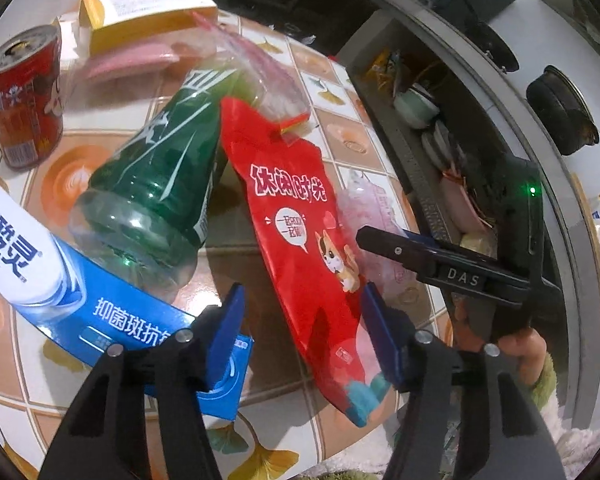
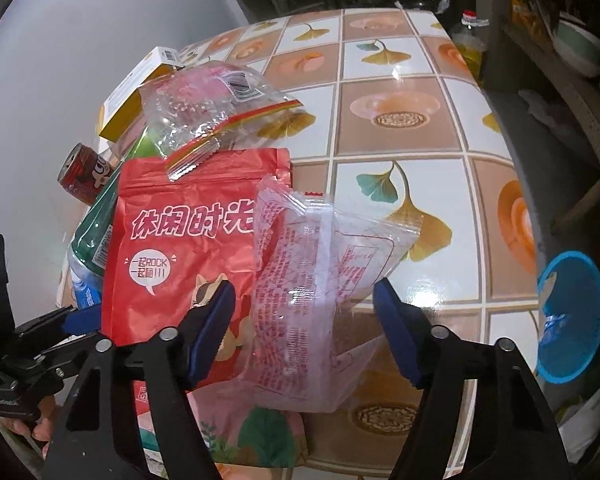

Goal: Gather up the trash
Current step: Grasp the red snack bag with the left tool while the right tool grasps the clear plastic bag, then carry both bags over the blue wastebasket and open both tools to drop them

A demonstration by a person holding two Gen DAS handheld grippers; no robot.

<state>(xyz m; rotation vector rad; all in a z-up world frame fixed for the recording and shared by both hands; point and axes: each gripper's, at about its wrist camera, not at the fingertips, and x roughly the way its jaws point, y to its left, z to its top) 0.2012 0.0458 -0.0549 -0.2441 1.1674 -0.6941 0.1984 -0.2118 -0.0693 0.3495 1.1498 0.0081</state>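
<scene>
Left wrist view: left gripper [image 1: 302,320] parted around the lower half of the red snack pouch [image 1: 296,216], right blue pad [image 1: 380,336] touching its edge, left pad apart from it, so not clamped. Green plastic bottle [image 1: 160,176] lying just left of the pouch, red can [image 1: 24,96] upright further back, blue toothpaste box [image 1: 112,312] under the bottle's base (yellow box [image 1: 140,12] at the far edge). Right wrist view: right gripper [image 2: 304,320] spread on both sides of a clear printed wrapper [image 2: 316,288] beside the pouch, can't tell if pads touch it. All sitting on the ginkgo-patterned tablecloth [image 2: 400,92], blue basket [image 2: 572,316] off its right edge.
</scene>
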